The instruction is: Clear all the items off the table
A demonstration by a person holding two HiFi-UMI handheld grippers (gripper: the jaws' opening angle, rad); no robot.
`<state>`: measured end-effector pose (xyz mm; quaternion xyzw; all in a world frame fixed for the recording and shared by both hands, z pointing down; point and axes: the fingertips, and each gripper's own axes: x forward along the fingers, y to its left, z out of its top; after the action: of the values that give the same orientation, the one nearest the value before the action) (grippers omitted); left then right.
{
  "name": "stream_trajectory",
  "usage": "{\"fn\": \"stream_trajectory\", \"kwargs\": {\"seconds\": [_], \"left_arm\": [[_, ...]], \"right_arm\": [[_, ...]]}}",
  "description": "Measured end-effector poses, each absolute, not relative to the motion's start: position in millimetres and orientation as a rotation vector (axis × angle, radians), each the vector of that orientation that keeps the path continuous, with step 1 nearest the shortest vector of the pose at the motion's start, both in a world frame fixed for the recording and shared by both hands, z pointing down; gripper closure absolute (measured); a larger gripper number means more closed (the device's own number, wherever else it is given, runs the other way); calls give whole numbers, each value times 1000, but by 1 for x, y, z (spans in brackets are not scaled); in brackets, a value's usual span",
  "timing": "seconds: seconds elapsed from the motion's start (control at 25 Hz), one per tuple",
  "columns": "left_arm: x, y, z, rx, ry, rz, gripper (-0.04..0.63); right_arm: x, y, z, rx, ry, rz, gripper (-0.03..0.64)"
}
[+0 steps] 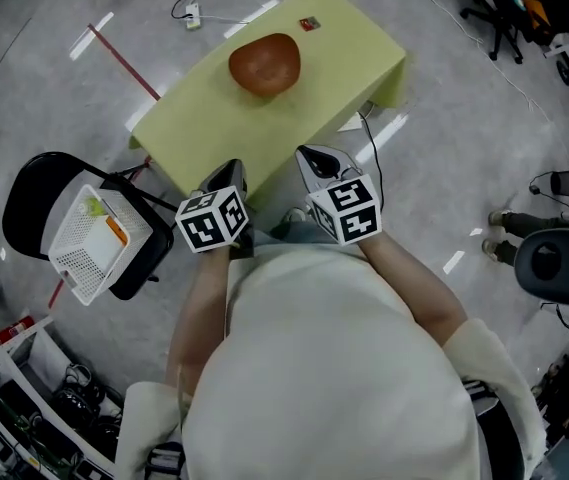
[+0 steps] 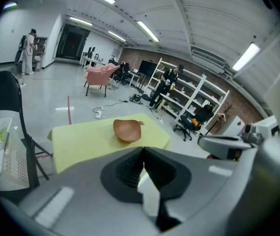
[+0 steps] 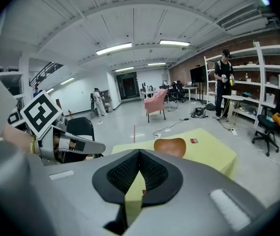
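Yellow desk (image 1: 214, 118) only has a brown bowl (image 1: 264, 63) on it, sitting around the middle. There's also a small red item (image 1: 309, 24) out by the desk's far edge, apart from the bowl; too tiny to tell what it is. Left gripper (image 1: 229, 175) and right gripper (image 1: 312, 158) both hover at the desk's near edge, fingers clenched tight on nothing. A white basket (image 1: 84, 243) sits on a black chair (image 1: 29, 198) off the desk's left side.
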<state>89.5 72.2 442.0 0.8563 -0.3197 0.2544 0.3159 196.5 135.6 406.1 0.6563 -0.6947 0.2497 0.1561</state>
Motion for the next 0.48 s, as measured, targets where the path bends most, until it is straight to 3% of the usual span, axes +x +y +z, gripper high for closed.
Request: {"fn": "stream_trajectory", "kwargs": {"seconds": [0.48], "left_arm": [[142, 85, 434, 2321, -722, 714, 586]], "right_arm": [[253, 162, 410, 2066, -1868, 793, 618]]}}
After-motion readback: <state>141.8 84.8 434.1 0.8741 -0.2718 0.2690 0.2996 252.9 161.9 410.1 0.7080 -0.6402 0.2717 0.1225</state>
